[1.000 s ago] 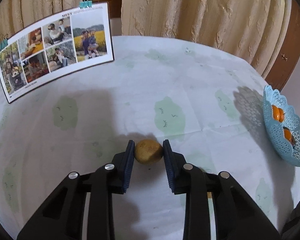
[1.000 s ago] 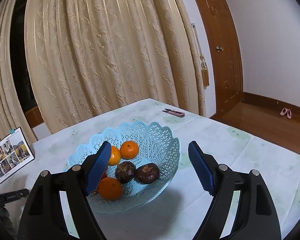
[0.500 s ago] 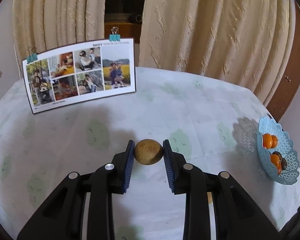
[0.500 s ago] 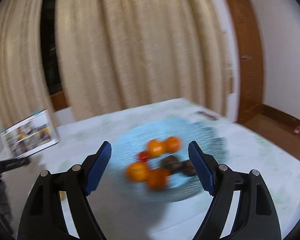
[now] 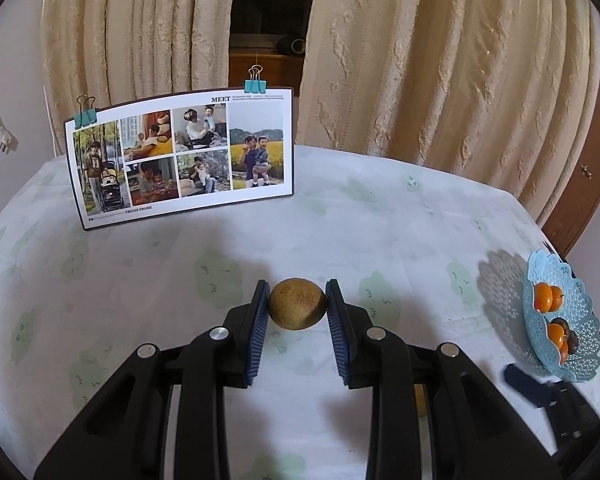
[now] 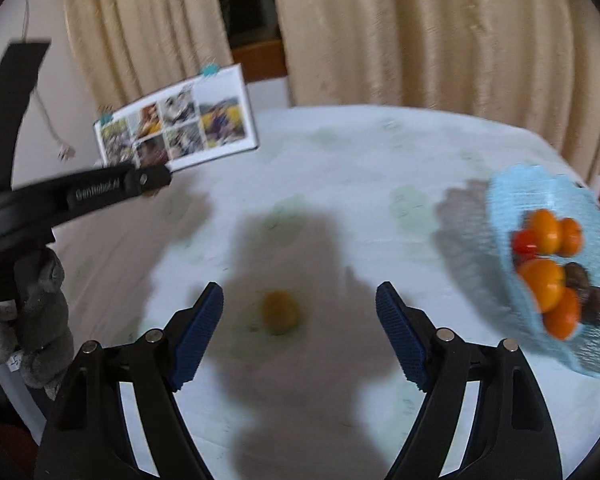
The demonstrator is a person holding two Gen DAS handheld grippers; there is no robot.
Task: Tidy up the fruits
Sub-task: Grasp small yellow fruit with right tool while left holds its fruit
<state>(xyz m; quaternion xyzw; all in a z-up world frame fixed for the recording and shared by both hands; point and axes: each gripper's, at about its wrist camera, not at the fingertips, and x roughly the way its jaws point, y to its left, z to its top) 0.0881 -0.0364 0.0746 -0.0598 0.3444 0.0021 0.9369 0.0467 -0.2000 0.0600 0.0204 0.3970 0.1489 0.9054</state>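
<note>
- Between the blue pads of my left gripper (image 5: pixel 297 306) sits a round brown fruit (image 5: pixel 297 304); both pads press on its sides, and I hold it above the bench (image 5: pixel 380 216).
- Under that gripper I see the white cloth with pale green patches that covers the bench.
- At the far left of the bench stands a photo card (image 5: pixel 180 158), with teal binder clips on its top edge.
- At the right edge of the bench is the light blue lace basket (image 5: pixel 580 312). Inside it lie orange fruits (image 5: pixel 546 298) and some dark ones.
- My right gripper (image 6: pixel 300 312) is open and nothing is between its pads. Its jaws have just been closing a little.
- Ahead of the right gripper a small yellow fruit (image 6: pixel 280 312) lies on the cloth, in a dark shadow. This view is blurred, so I cannot tell its kind.
- From the right wrist view the basket (image 6: pixel 500 200) is to the right, well apart from the yellow fruit.
- On the left of that view I see my gloved left hand (image 6: pixel 40 312) on the black handle of the other gripper.
</note>
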